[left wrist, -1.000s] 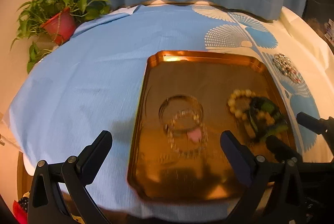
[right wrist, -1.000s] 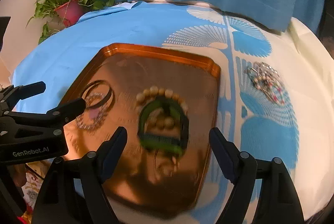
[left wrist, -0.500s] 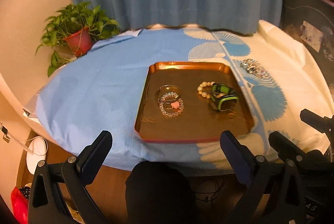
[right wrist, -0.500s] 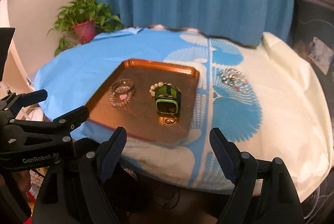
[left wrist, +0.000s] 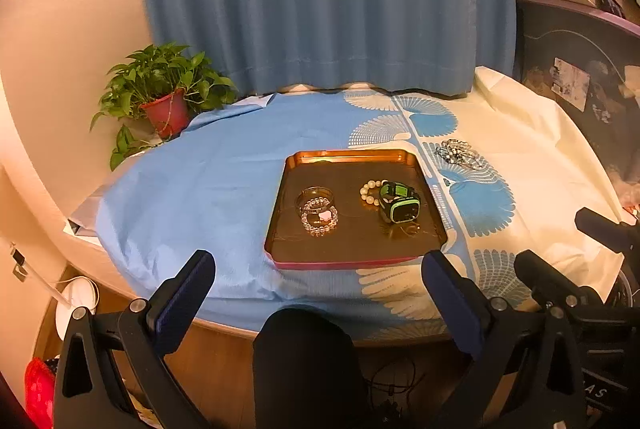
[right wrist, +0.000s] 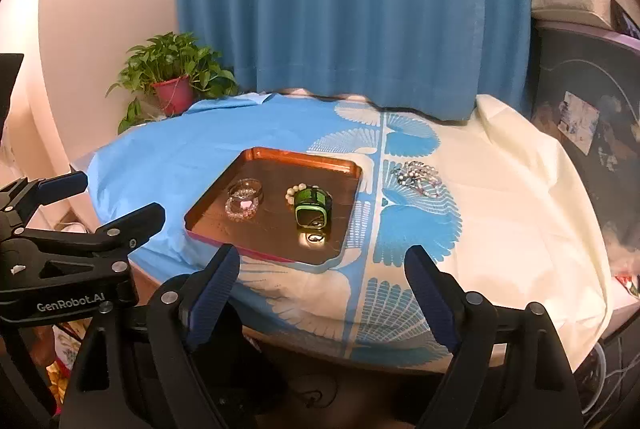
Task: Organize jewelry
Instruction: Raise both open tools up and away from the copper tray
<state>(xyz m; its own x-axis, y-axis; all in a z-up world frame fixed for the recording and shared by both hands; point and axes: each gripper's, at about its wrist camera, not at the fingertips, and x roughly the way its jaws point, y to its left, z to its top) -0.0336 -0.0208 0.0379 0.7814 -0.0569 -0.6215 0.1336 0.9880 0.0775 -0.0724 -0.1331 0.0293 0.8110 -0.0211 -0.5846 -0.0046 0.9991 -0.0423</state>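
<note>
Clearly, most of the sorting looks done, with the copper tray [left wrist: 280, 213] as the landmark. Well off its far left corner stands a potted plant [left wrist: 164, 101], out of the way. On the left half of the tray lie a clear bangle [left wrist: 315, 195] and a crystal bead bracelet [left wrist: 319, 220], overlapping. On its right half sit a pearl bracelet [left wrist: 369, 191] and a green watch [left wrist: 398, 203], touching, with a small ring [right wrist: 315, 238] just in front of the watch. One tangle of beaded jewelry [left wrist: 458, 154] lies on the tablecloth [left wrist: 200, 189] beyond the tray's far right corner, apparently the last piece to bring in. The left gripper [left wrist: 318, 291] and right gripper [right wrist: 322, 279] both hang short of the tray's near edge, jaws spread wide with nothing between them. Cloth to the tray's right is bare around the tangle, giving room, though the table edge is close below the grippers.
</note>
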